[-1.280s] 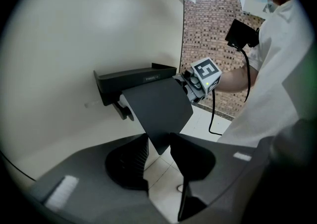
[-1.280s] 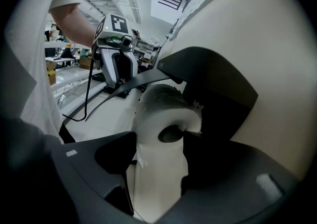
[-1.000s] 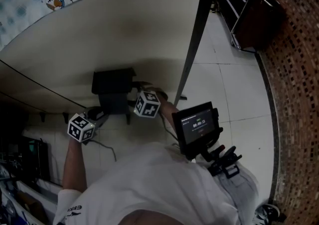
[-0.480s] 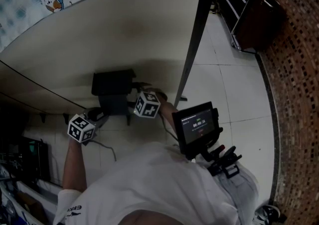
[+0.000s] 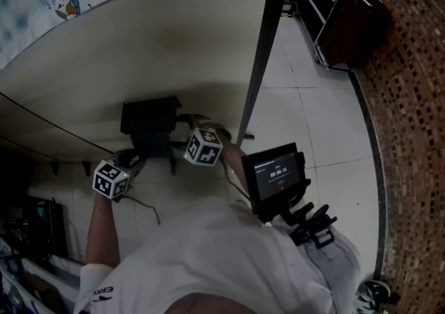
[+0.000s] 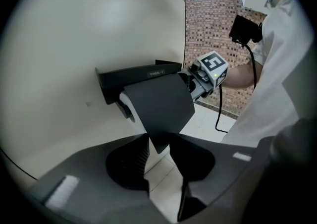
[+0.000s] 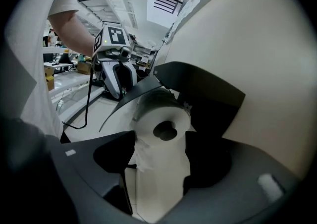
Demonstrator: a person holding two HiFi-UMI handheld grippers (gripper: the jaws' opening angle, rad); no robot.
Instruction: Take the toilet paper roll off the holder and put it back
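Hanging on the spindle of the holder (image 5: 149, 117), under its raised flap (image 6: 158, 101), the toilet paper roll (image 7: 148, 121) trailed a loose sheet down below the holder. The right gripper (image 7: 159, 133) faced the holder's open end, its fingers spread wide and bracketing the roll close on both sides, with no squeeze evident. The left gripper (image 6: 158, 136) sat at the holder's other side, just under the flap. Its jaws had just been closing a little yet stood narrowly apart, the flap's lower corner dipping between them and the floor (image 6: 161, 188) showing through the gap. The holder was fixed to a cream wall (image 5: 174, 35).
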